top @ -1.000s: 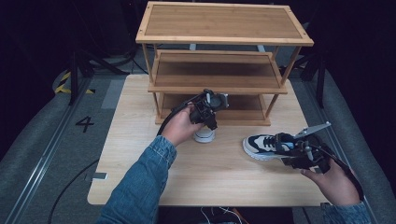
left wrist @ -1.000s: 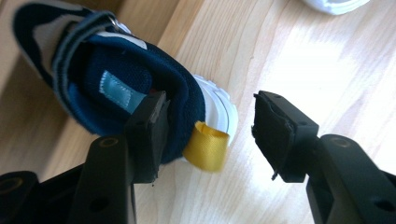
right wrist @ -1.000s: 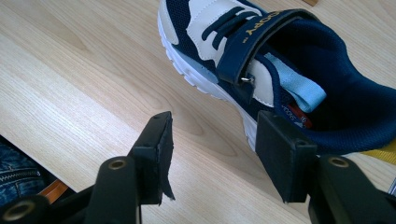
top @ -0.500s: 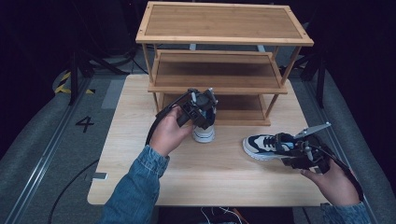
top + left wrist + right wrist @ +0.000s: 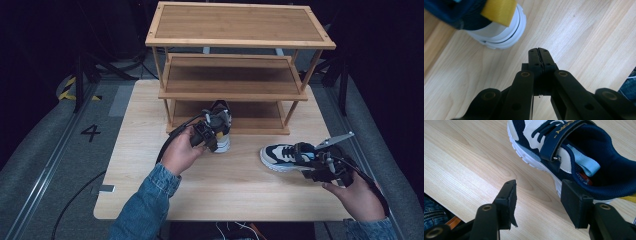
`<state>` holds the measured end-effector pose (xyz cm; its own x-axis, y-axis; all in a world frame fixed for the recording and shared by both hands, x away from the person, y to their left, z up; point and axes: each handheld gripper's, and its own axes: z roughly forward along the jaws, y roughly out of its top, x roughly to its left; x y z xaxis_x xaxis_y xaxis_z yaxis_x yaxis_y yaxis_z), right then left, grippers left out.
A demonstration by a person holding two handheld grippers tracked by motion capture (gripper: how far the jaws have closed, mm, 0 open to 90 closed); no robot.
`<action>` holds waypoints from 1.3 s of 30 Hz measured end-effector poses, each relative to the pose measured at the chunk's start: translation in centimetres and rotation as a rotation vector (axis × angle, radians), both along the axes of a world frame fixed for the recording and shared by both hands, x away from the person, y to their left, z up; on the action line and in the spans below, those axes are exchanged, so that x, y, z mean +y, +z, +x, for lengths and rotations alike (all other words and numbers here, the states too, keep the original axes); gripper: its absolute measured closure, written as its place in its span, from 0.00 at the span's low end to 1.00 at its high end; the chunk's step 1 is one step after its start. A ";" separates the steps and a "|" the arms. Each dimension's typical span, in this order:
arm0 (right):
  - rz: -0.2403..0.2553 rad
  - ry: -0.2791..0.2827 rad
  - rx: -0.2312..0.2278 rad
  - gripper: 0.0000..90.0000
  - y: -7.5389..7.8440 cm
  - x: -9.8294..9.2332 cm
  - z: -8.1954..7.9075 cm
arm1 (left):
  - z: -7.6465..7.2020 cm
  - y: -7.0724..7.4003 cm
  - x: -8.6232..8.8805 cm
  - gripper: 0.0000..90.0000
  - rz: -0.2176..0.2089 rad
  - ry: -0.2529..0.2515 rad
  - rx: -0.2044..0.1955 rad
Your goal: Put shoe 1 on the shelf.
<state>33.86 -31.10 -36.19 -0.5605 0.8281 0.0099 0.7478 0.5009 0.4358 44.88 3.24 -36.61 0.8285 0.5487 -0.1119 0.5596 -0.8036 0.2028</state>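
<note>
Jaws on the left gripper have just been closing and now stand pressed flat together with nothing between them, hanging over bare wood of the table just short of the heel of the first shoe. From the high view that shoe stands with its toe tucked toward the bottom tier of the wooden rack, heel out toward the person, and the left gripper sits at that heel.

Over on the right, the right gripper has its jaws spread wide, and nothing is pinched: one pad sits beside the sole of the second shoe, the other over bare wood. That second shoe lies on the table in front of the rack's right leg, well clear of the shelves, toe pointing toward the first shoe.

To me this looks like shelving a pair: the first shoe is set down at the rack and let go, or about to be nudged in. Next, I'd judge, the shut left jaws could push that heel under the shelf, while the right jaws must close on the second shoe's collar before lifting it toward the rack.
</note>
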 end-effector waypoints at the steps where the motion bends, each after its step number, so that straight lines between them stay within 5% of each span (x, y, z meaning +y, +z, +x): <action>1: 0.000 0.000 0.000 0.52 0.0 0.0 0.0 | 0.0 0.0 0.0 1.00 0.000 0.000 0.000; 11: -0.004 -0.004 0.002 0.52 -0.1 -0.1 -0.2 | 1.5 -1.5 -0.2 1.00 0.049 0.037 -0.063; 29: -0.007 -0.034 0.013 0.52 -0.5 -0.9 -1.0 | 3.3 -1.3 -1.1 1.00 -0.010 0.062 -0.088; 30: -0.002 -0.039 0.016 0.52 -0.5 -1.0 -1.1 | 3.4 -1.0 -1.0 1.00 -0.040 0.075 -0.091; 33: -0.002 -0.045 0.015 0.52 -0.6 -1.2 -1.2 | 3.8 -0.8 -1.1 1.00 -0.027 0.090 -0.152; 39: 0.005 -0.051 0.023 0.52 -0.7 -1.3 -1.4 | 4.7 -1.0 -1.1 1.00 -0.046 0.116 -0.166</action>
